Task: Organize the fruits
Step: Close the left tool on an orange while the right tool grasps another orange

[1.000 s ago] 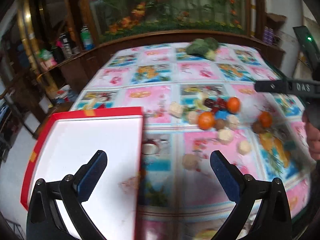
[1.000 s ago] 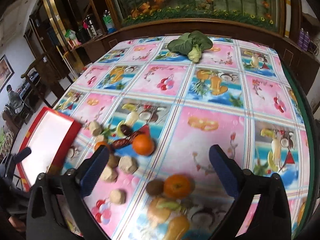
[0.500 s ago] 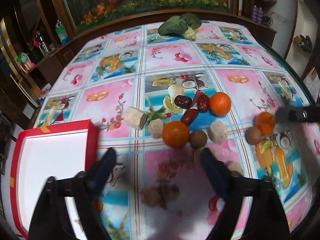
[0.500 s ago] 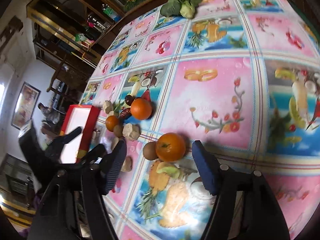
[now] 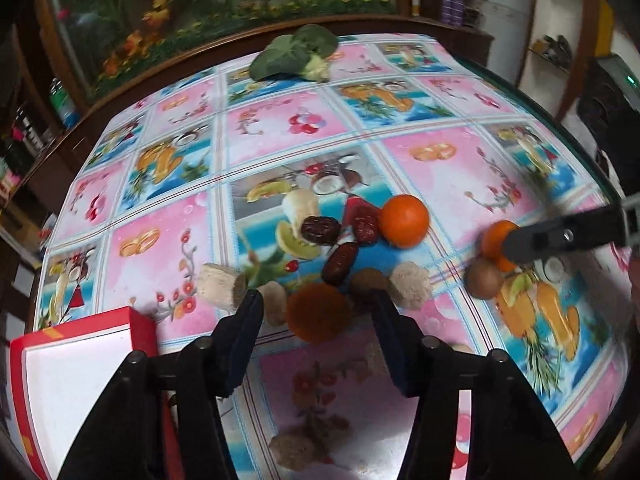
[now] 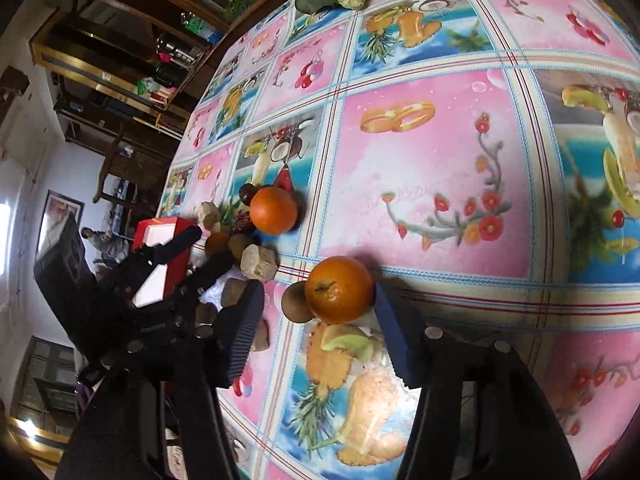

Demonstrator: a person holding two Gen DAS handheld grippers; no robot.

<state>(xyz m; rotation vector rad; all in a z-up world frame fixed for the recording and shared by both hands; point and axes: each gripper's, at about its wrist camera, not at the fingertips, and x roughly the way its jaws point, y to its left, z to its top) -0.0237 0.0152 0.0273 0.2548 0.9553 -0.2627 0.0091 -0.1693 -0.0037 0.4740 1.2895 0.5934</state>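
Observation:
Fruit lies loose on a fruit-print tablecloth. In the left wrist view my left gripper (image 5: 316,316) is open, its fingers on either side of a blurred orange (image 5: 318,312). Past it lie red dates (image 5: 340,258), a second orange (image 5: 404,221), a brown kiwi (image 5: 368,282) and pale chunks (image 5: 412,285). In the right wrist view my right gripper (image 6: 320,308) is open around a third orange (image 6: 339,289), its right finger close against it, with a brown kiwi (image 6: 294,303) beside it on the left. The right gripper's finger (image 5: 560,238) shows in the left view.
A red-rimmed white tray (image 5: 76,376) sits at the near left, also seen in the right wrist view (image 6: 162,248). A green leafy vegetable (image 5: 296,56) lies at the far side. The table's dark wooden edge (image 5: 120,92) runs behind it.
Both grippers have moved forward and down to the fruit. The left now straddles one orange, the right straddles another. The tray has slid toward the left edge of the left view.

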